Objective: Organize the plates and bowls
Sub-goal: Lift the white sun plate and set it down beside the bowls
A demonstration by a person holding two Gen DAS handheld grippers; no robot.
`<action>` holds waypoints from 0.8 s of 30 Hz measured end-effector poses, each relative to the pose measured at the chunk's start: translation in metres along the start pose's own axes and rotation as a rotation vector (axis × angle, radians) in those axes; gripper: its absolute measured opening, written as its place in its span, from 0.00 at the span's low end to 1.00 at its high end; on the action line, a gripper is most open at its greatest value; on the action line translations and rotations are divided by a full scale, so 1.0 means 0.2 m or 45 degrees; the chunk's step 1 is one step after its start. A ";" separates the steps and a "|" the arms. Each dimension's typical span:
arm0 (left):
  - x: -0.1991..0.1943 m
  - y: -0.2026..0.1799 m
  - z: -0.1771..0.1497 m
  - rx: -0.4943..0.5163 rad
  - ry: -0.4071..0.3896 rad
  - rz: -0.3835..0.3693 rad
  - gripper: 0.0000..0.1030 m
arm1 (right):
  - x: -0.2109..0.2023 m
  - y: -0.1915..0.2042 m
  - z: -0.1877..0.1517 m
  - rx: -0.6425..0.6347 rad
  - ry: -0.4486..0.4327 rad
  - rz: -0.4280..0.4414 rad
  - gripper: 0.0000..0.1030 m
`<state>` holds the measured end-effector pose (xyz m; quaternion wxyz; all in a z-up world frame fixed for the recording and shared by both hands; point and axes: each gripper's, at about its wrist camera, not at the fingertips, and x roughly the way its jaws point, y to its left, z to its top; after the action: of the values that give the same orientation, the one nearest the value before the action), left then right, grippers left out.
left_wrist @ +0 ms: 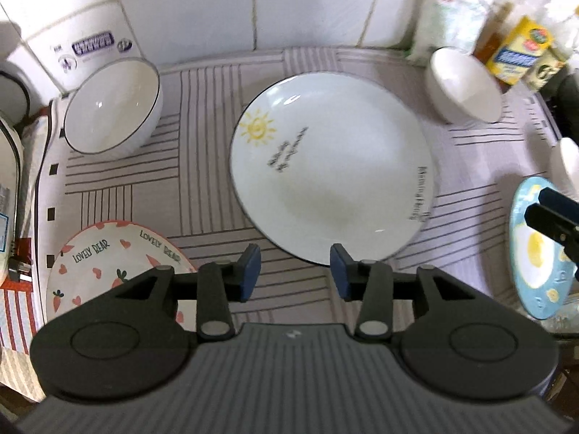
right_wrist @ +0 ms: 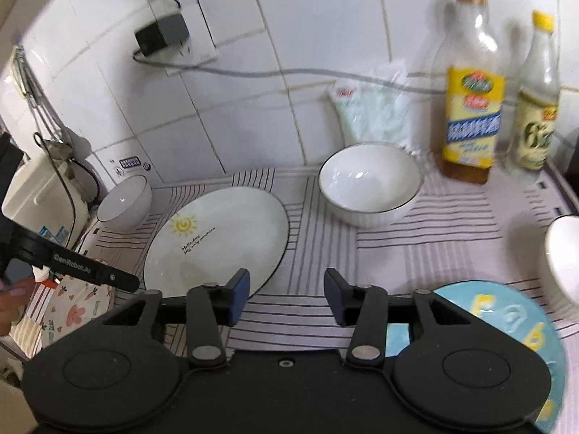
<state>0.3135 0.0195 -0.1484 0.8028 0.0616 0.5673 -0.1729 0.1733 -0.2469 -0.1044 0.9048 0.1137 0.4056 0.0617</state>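
Observation:
A big white plate with a yellow sun (left_wrist: 331,170) lies flat on the striped mat (left_wrist: 202,166), just beyond my left gripper (left_wrist: 295,269), which is open and holds nothing. A dark-rimmed white bowl (left_wrist: 112,105) stands at the back left, and another white bowl (left_wrist: 465,85) at the back right. The "Lovely Bear" plate (left_wrist: 108,264) lies at the near left and a blue plate (left_wrist: 535,249) at the right edge. In the right wrist view my right gripper (right_wrist: 286,294) is open and empty, above the mat between the sun plate (right_wrist: 217,238) and the blue plate (right_wrist: 506,325).
Two tall bottles (right_wrist: 470,108) (right_wrist: 535,108) and a plastic bag (right_wrist: 376,108) stand against the tiled wall at the back right. A third white bowl (right_wrist: 562,256) shows at the right edge. A white appliance (right_wrist: 39,199) with cables sits at the left.

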 end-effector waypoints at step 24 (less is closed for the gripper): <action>-0.31 -0.81 -0.17 0.196 -0.180 -0.042 0.82 | -0.68 -0.65 -0.23 -0.177 -0.029 -0.165 0.87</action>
<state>0.2093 -0.1082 -0.0860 0.8307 0.1014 0.4954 -0.2329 0.0502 -0.3929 -0.0691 0.9172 0.0247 0.3966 0.0297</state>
